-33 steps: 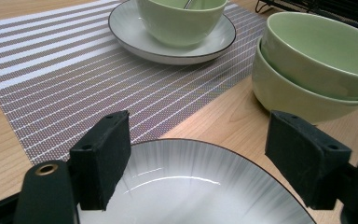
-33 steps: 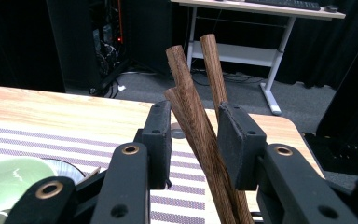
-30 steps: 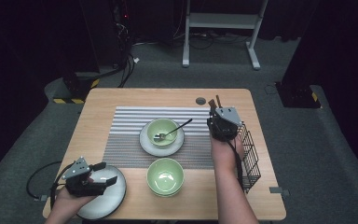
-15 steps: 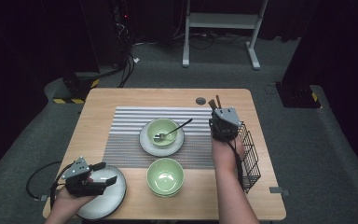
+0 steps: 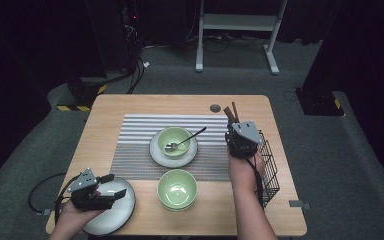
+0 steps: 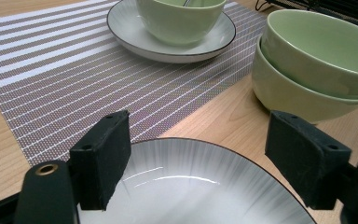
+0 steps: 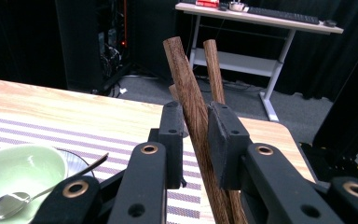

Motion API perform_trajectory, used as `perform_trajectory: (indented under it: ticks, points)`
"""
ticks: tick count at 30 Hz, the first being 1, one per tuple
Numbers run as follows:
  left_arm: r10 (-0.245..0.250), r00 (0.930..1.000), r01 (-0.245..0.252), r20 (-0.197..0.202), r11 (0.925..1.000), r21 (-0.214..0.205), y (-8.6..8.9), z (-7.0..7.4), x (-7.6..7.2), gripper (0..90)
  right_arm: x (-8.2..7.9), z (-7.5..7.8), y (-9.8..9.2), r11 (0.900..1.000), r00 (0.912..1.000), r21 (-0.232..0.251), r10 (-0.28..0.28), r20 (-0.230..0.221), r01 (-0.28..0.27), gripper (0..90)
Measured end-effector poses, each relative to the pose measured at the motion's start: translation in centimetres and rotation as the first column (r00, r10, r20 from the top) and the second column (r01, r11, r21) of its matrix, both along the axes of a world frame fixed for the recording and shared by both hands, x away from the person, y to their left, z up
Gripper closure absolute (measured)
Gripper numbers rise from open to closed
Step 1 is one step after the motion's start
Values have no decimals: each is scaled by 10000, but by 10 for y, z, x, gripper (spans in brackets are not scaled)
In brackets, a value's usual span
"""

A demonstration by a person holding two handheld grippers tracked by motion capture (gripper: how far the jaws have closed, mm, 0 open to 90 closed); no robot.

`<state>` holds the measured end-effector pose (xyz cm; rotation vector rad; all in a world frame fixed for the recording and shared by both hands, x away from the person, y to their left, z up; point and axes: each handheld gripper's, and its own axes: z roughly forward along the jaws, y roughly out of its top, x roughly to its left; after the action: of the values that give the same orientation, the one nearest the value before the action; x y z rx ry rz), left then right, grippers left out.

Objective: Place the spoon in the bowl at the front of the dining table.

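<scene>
At the right of the high view, the right gripper [image 7: 193,140] has just been closing and is now pinching the wooden chopsticks [image 7: 191,107] above the wire basket [image 5: 270,170], so they are ready for lifting, while the left gripper [image 6: 205,154] is hanging wide open over the grey plate [image 6: 196,191] at the counter's lower left.

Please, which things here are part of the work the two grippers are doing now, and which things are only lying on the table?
In hand:
- wooden sticks, clamped between the jaws of the right gripper
- grey plate, under the open left gripper

Lying about:
- stacked green bowls
- green bowl with spoon on a plate
- striped mat
- wire basket
</scene>
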<state>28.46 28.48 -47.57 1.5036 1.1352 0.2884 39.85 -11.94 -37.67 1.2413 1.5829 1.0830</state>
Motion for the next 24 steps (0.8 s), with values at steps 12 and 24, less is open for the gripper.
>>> perform_trajectory:
  ticks: [12, 24]
  points:
    - [-73, 10000, 73, 3, 9999, 94, -1, 0, -1, 226, -19, 1, -1, 9996, 9992, 15, 278, 299, -278, 759]
    - [-49, 10000, 49, -22, 10000, 44, -3, -1, 0, 226, -35, 1, -5, 9984, 9971, 25, 569, 503, -571, 759]
